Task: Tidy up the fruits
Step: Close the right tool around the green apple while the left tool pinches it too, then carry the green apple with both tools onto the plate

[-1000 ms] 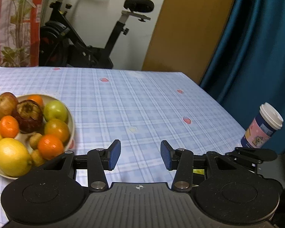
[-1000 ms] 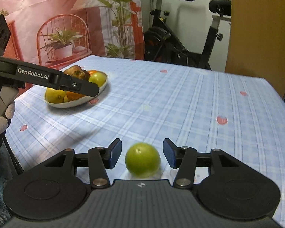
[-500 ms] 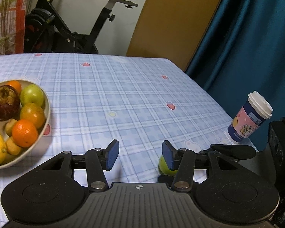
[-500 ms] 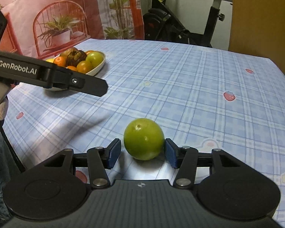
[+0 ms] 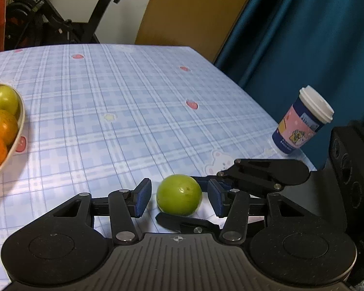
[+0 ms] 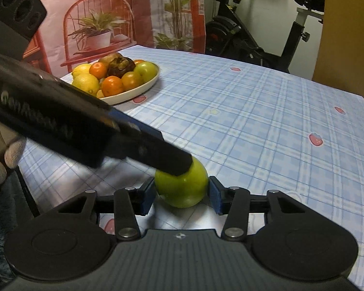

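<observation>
Green fruit (image 6: 182,189) sits on tablecloth (image 6: 254,121) btwn right gripper (image 6: 182,195) pads, jaws closing, apparently touching both sides. Left gripper (image 5: 179,200) unclenched round same fruit, pads clear of it

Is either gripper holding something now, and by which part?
The right gripper, jaws closing, pinches the green fruit by its opposite sides, on the table. The left gripper holds nothing.

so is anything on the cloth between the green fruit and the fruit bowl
Nothing visible on the cloth. From the round green fruit, bare blue checked tablecloth runs to the shallow cream bowl of fruit. Only the left claw, hanging over the green fruit, crosses that line in the right wrist view.
</observation>
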Demonstrator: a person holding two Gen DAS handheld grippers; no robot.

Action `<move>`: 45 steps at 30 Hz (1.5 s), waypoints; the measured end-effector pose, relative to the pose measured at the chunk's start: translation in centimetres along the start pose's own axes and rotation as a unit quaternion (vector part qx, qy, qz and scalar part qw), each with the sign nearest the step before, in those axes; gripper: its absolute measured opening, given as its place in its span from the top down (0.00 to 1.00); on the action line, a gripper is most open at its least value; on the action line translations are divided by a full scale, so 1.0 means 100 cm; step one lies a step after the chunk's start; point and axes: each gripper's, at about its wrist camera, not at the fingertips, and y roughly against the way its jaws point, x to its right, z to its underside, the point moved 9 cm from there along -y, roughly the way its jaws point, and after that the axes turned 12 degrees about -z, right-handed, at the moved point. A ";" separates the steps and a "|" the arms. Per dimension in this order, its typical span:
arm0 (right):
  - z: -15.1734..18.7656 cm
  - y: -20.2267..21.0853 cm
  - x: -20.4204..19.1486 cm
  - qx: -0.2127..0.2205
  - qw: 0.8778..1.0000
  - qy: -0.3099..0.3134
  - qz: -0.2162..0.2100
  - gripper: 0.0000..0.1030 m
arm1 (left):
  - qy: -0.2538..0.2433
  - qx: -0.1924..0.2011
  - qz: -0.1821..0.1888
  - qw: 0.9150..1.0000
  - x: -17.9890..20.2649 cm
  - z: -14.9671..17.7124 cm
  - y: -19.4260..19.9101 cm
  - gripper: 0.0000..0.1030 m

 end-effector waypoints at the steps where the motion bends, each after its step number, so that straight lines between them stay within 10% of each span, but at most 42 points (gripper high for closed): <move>1: -0.001 -0.001 -0.001 0.000 1.000 0.002 -0.001 0.53 | 0.001 -0.002 0.000 1.000 0.000 0.001 -0.002 0.48; 33: 0.002 0.003 -0.001 0.002 0.999 -0.023 -0.025 0.55 | 0.029 -0.003 0.011 1.000 -0.012 0.002 -0.004 0.55; 45: -0.032 -0.012 -0.013 0.004 1.000 0.016 -0.023 0.55 | 0.079 0.062 -0.023 0.995 -0.049 -0.016 0.024 0.55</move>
